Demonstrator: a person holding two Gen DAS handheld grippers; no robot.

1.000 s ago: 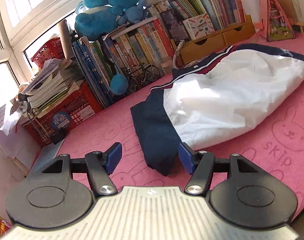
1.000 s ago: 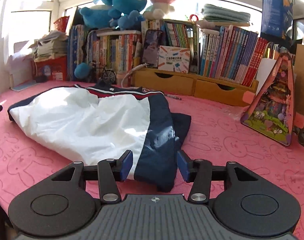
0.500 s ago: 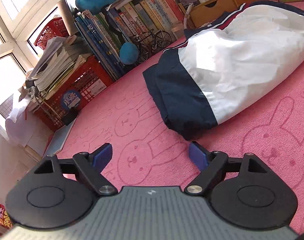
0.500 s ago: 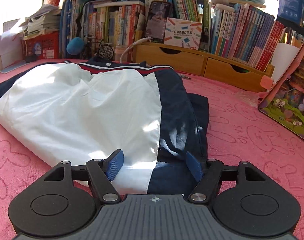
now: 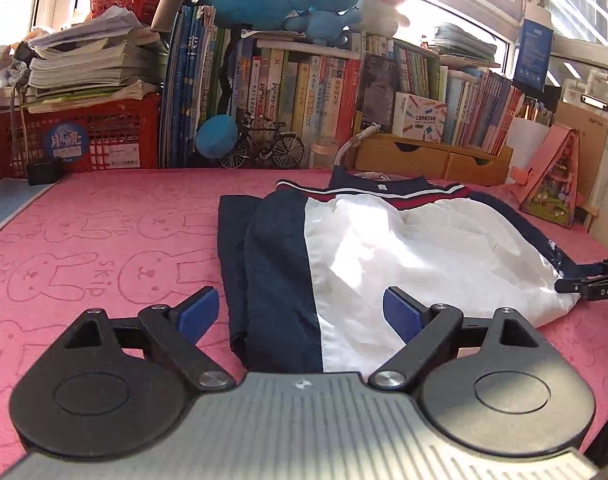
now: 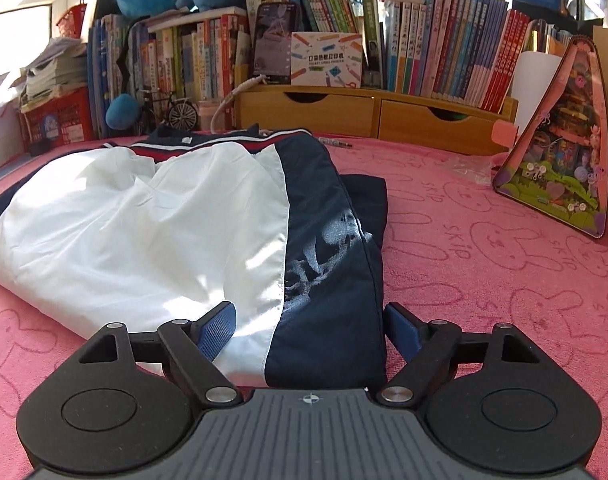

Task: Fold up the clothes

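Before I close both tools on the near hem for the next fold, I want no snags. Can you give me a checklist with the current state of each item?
1. Left tool open: ok, fingers spread.
2. Right tool open: ok.
3. Jacket hem between each tool's fingers: ok, near edge runs under both.
4. Sleeves tucked in: ok, navy panels folded over on both sides.
5. Jacket flat: not ok, the white panel is rumpled.
6. Mat behind the collar free for folding: cannot tell, a white cable hangs near the collar.
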